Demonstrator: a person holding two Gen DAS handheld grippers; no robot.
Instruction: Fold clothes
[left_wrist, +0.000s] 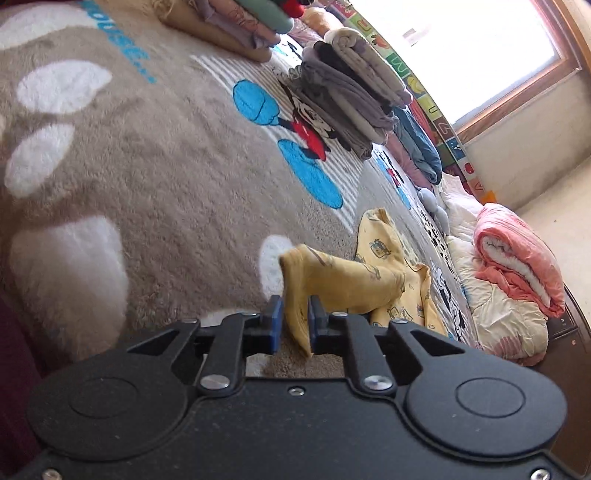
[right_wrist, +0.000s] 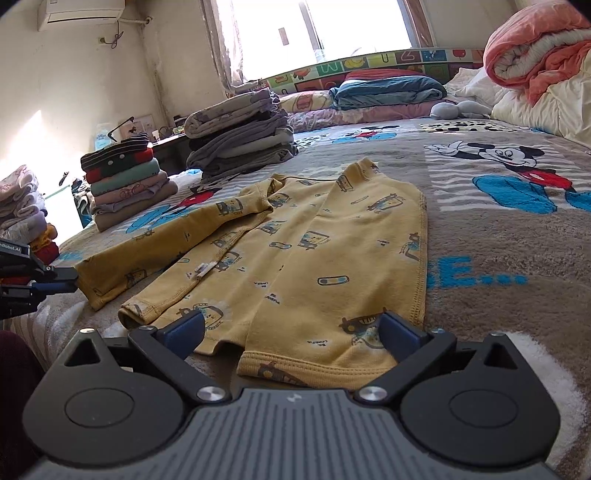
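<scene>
A yellow child's shirt (right_wrist: 314, 240) with small printed pictures lies flat, front up, on a brown cartoon blanket (right_wrist: 498, 240). Its left sleeve (right_wrist: 147, 251) stretches out to the left. My left gripper (right_wrist: 55, 282) is shut on the cuff of that sleeve. In the left wrist view the yellow sleeve (left_wrist: 332, 280) stands up between the blue pads of the left gripper (left_wrist: 297, 317), and the rest of the shirt (left_wrist: 391, 254) lies behind. My right gripper (right_wrist: 291, 332) stands wide open just over the shirt's bottom hem, its pads apart from the cloth.
Two stacks of folded clothes (right_wrist: 240, 136) (right_wrist: 125, 184) stand on the far left of the bed, the grey stack (left_wrist: 347, 96) also showing in the left wrist view. A rolled pink quilt (right_wrist: 535, 48) and white bedding lie at the right. Folded blue bedding (right_wrist: 388, 90) lies against the headboard.
</scene>
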